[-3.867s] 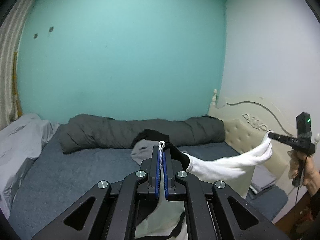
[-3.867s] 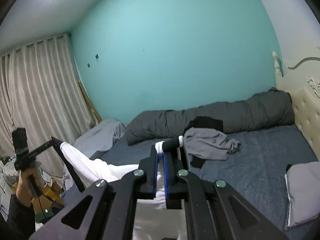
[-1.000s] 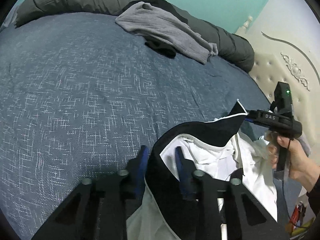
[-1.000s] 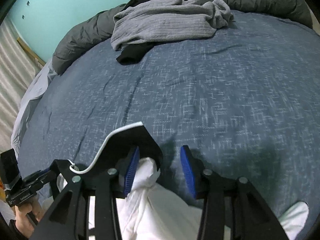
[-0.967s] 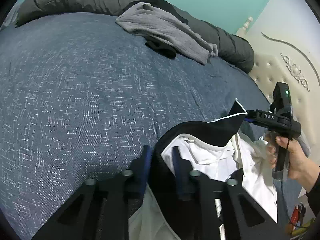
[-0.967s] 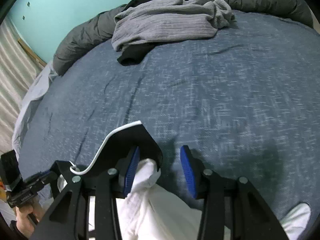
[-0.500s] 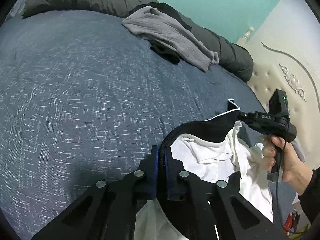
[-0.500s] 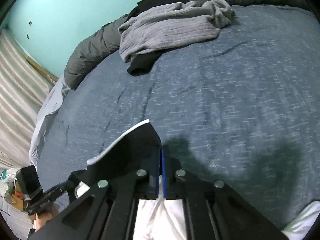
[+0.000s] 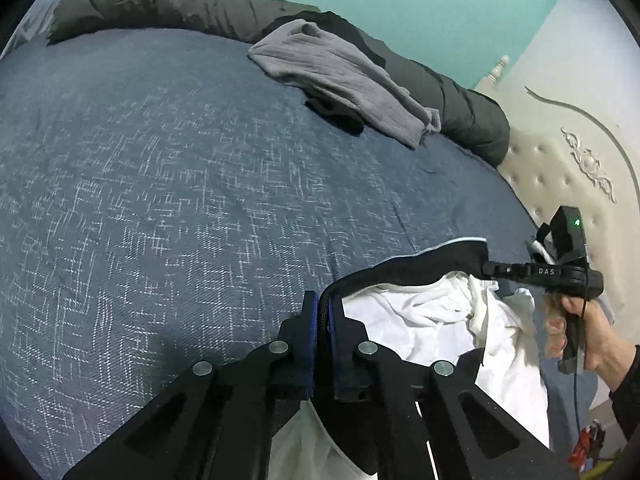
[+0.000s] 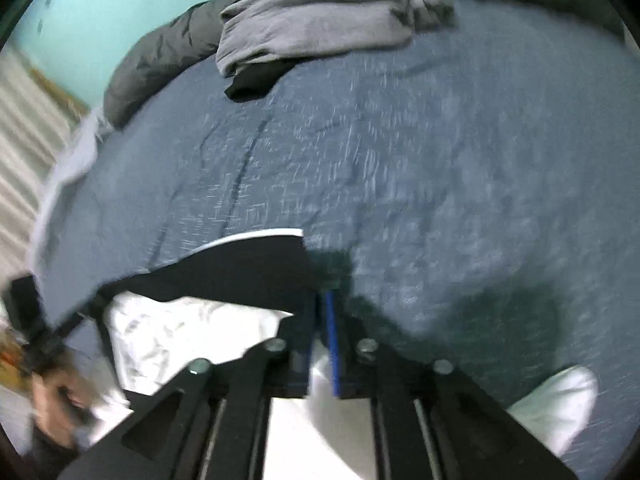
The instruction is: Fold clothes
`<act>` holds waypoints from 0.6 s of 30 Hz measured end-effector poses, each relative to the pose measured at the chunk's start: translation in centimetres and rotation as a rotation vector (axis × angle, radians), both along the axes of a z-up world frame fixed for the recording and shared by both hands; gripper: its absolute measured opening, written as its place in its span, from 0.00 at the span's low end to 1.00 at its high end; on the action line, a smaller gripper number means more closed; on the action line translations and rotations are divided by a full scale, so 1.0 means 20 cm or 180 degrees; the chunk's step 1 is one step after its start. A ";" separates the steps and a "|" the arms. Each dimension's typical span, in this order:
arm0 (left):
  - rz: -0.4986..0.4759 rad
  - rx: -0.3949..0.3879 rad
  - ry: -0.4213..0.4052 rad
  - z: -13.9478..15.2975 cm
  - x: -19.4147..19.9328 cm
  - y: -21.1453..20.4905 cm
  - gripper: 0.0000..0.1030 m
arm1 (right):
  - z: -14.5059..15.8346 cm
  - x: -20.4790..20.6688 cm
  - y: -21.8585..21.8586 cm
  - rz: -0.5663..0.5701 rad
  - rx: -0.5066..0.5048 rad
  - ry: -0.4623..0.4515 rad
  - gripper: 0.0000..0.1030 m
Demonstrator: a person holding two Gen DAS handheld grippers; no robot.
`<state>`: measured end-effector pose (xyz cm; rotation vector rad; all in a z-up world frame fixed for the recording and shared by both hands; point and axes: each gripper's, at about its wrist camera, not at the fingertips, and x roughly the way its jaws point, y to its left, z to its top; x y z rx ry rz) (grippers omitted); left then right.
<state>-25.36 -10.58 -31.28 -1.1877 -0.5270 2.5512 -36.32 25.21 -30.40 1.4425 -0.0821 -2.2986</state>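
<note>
White-and-black garment [image 9: 436, 316], blue crosshatched bedspread [image 9: 160, 184] — grey top [image 9: 340, 72]

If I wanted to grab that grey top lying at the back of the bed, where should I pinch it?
Probably the loose end of the grey top nearest the headboard. That end sticks out thin past the black cloth under it, so the jaws could close on it alone. Come from above, on the open blanket side; the dark rolled quilt crowds the far side.

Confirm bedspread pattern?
Dark blue bedspread flecked with short white crosshatch dashes; sharpest in the left wrist view.
</note>
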 end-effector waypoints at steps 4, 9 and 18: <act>0.0008 0.0004 -0.0017 -0.01 0.00 -0.01 0.05 | 0.11 0.00 -0.04 -0.0043 0.0266 0.0437 0.48; 0.0012 0.0001 -0.0025 -0.01 0.00 -0.01 0.05 | 0.15 -0.01 -0.13 0.0250 0.0053 0.0522 0.48; -0.0008 -0.0005 -0.0022 -0.01 0.01 -0.01 0.05 | -0.07 -0.02 -0.33 0.0786 0.0734 0.0403 0.52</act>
